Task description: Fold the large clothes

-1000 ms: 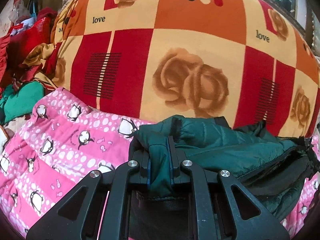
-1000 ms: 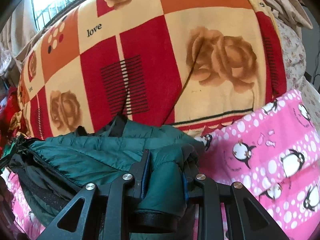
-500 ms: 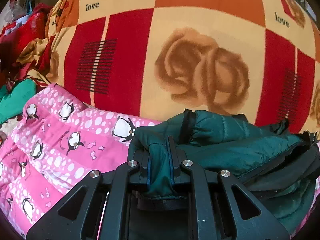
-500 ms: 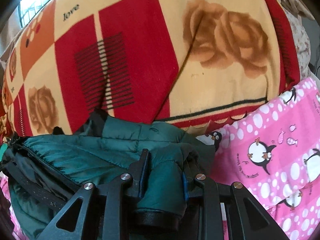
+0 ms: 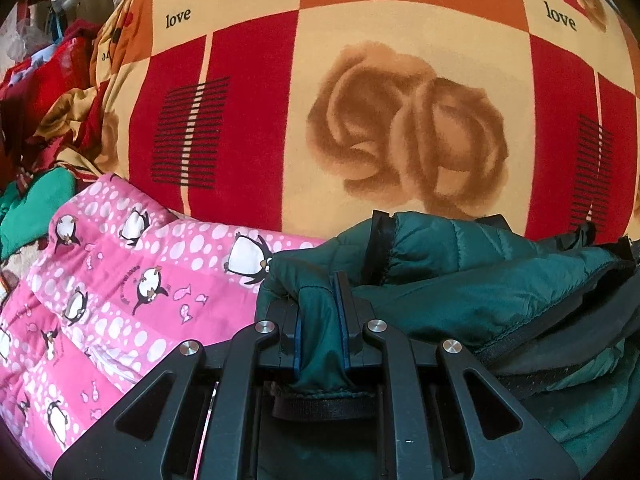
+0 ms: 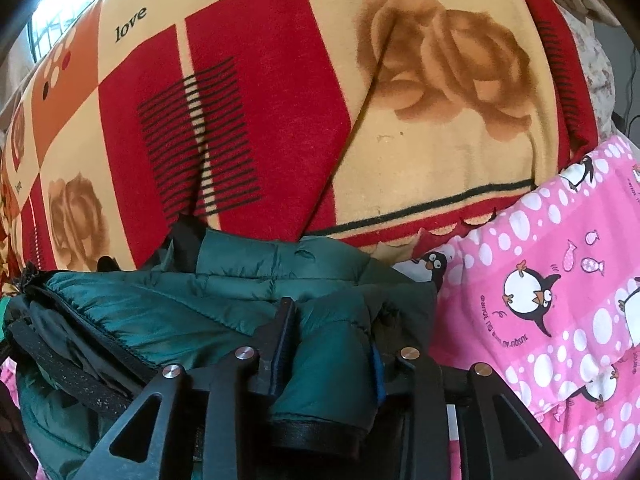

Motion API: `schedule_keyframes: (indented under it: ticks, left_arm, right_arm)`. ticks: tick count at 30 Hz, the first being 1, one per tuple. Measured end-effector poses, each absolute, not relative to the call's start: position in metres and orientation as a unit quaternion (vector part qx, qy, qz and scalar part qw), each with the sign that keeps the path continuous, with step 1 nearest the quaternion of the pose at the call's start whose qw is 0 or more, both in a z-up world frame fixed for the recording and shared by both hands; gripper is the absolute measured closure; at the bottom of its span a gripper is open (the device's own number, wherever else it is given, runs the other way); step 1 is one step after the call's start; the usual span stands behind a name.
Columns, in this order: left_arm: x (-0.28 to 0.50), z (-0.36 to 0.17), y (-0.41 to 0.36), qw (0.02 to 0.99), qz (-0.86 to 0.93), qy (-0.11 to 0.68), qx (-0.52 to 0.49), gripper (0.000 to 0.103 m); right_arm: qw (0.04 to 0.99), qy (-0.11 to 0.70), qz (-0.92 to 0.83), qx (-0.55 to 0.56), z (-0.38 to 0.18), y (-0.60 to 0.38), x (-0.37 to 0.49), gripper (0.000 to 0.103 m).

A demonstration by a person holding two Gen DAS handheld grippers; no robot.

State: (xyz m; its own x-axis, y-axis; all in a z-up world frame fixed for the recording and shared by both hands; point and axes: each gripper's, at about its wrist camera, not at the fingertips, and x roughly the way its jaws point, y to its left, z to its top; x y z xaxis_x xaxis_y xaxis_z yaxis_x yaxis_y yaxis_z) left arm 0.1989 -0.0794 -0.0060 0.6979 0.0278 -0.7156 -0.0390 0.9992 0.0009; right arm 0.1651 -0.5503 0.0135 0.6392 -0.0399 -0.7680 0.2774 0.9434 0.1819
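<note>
- The dark green quilted puffer jacket lies bunched on the pink penguin-print quilt, its far edge against the rose-patterned blanket. It looks soft, light and slippery; firm seams or hems are probably the best holds.
- The left gripper is clamped on a narrow fold at the jacket's left end, jaws nearly together.
- The right gripper grips a thicker padded fold at the jacket's right end, jaws wider apart.

One green jacket, one pink penguin quilt, one rose-patterned blanket, and two grippers, left and right.
</note>
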Motion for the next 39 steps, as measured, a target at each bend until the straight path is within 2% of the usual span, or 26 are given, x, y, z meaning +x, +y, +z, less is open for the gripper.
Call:
schedule_keyframes:
  ticks: [15, 16, 17, 19, 24, 32, 37, 39]
  left_arm:
    - [0.196, -0.004, -0.079, 0.921, 0.007, 0.39, -0.017, 0.089]
    - [0.196, -0.004, -0.078, 0.92, 0.005, 0.391, -0.02, 0.088]
    - [0.196, -0.003, -0.076, 0.919, 0.002, 0.394, -0.027, 0.088]
    - [0.197, -0.002, -0.073, 0.916, -0.003, 0.399, -0.038, 0.087]
    - [0.195, 0.001, -0.072, 0.915, -0.007, 0.403, -0.039, 0.086]
    - [0.195, 0.001, -0.068, 0.91, -0.017, 0.41, -0.066, 0.083]
    - [0.196, 0.006, -0.059, 0.905, -0.025, 0.417, -0.088, 0.079]
    - [0.195, 0.01, -0.052, 0.901, -0.038, 0.417, -0.113, 0.071]
  right_arm:
    - [0.9, 0.403, -0.071, 0.152, 0.043, -0.558, 0.137, 0.062]
    - [0.9, 0.402, -0.071, 0.152, 0.046, -0.559, 0.135, 0.056]
    - [0.902, 0.4, -0.074, 0.148, 0.05, -0.559, 0.134, 0.037]
    - [0.908, 0.384, -0.087, 0.145, 0.058, -0.562, 0.128, 0.021]
    - [0.919, 0.349, -0.082, 0.163, 0.083, -0.566, 0.11, 0.021]
    - [0.956, 0.264, 0.025, 0.127, 0.112, -0.509, 0.07, 0.021]
    - [0.943, 0.308, 0.11, 0.062, 0.101, -0.453, 0.079, 0.021]
    - [0.935, 0.328, 0.129, 0.042, 0.091, -0.432, 0.089, 0.021]
